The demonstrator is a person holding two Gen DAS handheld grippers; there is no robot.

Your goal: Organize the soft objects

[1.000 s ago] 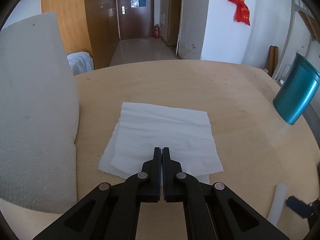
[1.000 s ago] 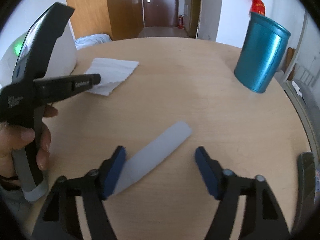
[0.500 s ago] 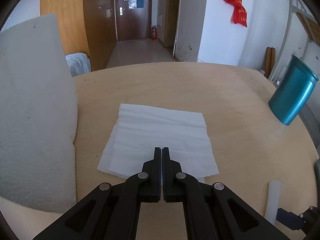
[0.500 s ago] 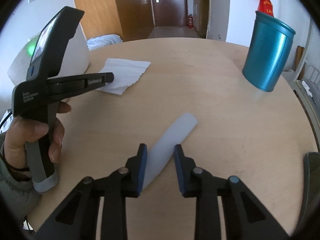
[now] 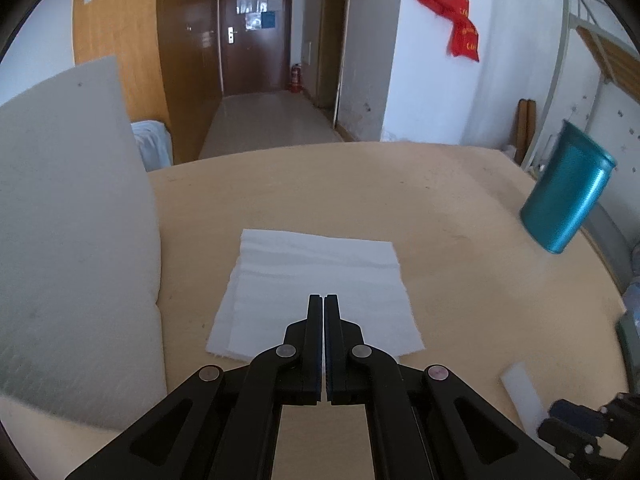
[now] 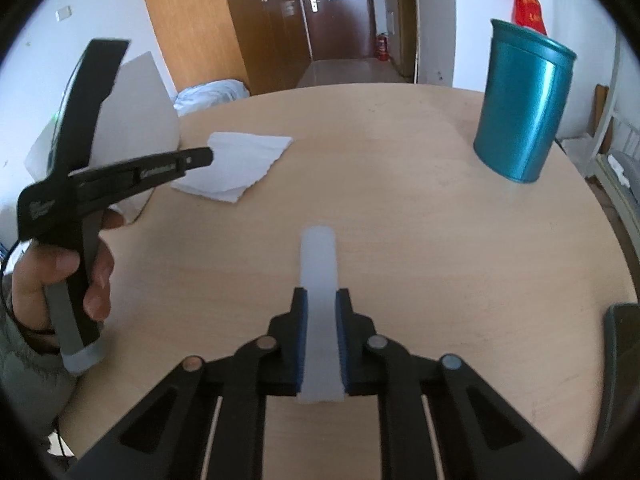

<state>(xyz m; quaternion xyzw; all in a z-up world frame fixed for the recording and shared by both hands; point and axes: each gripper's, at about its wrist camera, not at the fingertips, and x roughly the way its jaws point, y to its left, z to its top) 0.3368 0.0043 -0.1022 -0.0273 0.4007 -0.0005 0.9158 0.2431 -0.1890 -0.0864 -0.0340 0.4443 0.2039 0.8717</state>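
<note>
A folded white paper towel [image 5: 320,280] lies flat on the round wooden table [image 5: 440,208]; it also shows in the right wrist view [image 6: 240,164]. My left gripper [image 5: 323,300] is shut and empty, held just above the towel's near edge. My right gripper [image 6: 320,300] is shut on a translucent white soft strip [image 6: 318,264], which points straight ahead and is lifted off the table. The strip's end shows in the left wrist view [image 5: 522,396].
A teal cylindrical can [image 6: 524,108] stands at the table's right side, also in the left wrist view [image 5: 568,196]. A large white foam slab [image 5: 72,240] leans at the table's left edge. A dark object [image 6: 624,344] sits at the far right.
My right gripper closed on the strip and lifted it, turning it to point straight ahead. My left gripper stayed shut over the towel and drew back slightly.
</note>
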